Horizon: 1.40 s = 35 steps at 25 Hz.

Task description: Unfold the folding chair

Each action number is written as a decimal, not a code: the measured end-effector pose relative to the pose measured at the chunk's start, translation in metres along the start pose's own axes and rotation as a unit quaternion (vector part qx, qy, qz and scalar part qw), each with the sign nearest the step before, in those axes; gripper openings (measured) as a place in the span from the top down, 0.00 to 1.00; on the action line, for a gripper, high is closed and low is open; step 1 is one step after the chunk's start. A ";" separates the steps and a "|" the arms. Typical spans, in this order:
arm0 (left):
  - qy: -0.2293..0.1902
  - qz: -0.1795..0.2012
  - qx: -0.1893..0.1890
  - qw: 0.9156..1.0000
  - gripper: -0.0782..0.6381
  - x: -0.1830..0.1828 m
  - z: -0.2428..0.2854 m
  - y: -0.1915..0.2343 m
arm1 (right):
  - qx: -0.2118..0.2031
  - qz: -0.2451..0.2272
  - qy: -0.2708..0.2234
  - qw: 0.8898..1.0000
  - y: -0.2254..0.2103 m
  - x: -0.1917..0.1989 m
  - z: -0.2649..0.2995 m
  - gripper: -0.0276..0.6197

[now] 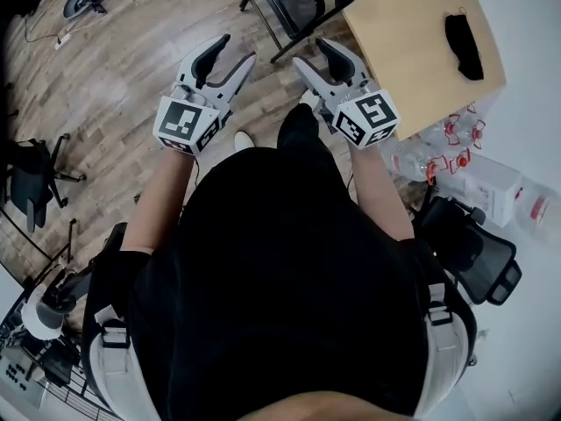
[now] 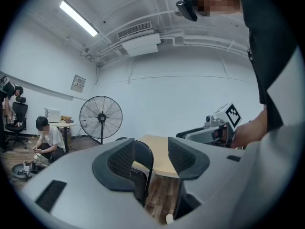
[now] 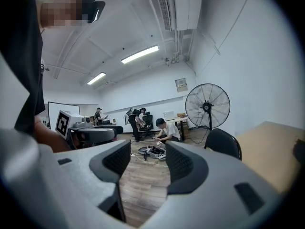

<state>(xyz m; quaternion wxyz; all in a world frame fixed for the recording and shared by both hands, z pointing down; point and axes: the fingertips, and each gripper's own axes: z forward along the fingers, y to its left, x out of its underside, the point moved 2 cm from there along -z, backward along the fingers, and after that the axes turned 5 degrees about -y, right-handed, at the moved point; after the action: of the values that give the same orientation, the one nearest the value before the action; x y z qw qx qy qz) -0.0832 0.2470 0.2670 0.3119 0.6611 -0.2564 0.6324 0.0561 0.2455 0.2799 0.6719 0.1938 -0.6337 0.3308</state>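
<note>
Stands just beside the table (image 1: 421,60), at its left edge in the head view: the chair (image 1: 298,3), well ahead of both grippers and touched by neither. Holds nothing in the left gripper (image 1: 233,53), jaws about half apart, only the far chair and floor showing through the gap. Holds nothing in the right gripper (image 1: 316,55) either, jaws wide, only floor between them. Cannot tell from here how far the chair is folded. Looks, by the thin black tube frame and the dark seat and back, stiff, fairly light and not fragile. Seems likely to be smooth and a little slippery on the painted tubing, apt to tip or slide on the wood floor, and to pinch at the hinges. Best to take the top of the back in one gripper and the front edge of the seat in the other. Better to clamp on tube than on panel, clear of the table so the legs can spread.
</note>
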 end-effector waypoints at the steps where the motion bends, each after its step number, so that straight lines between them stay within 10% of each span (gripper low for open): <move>1: 0.002 0.000 -0.002 1.000 0.59 0.001 0.011 0.004 | 0.000 0.001 -0.001 1.000 -0.013 -0.001 0.006 0.60; 19: 0.012 0.028 -0.084 0.996 0.60 -0.016 0.267 0.034 | -0.061 -0.013 0.023 0.998 -0.291 -0.052 0.071 0.60; 35: 0.021 0.033 -0.084 0.996 0.60 -0.001 0.345 0.073 | -0.032 -0.014 0.077 0.996 -0.376 -0.038 0.121 0.60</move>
<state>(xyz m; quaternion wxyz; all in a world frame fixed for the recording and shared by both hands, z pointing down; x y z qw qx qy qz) 0.0969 -0.0565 0.2709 0.3511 0.6100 -0.3237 0.6323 0.2285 -0.1097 0.3171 0.7291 0.1548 -0.5874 0.3154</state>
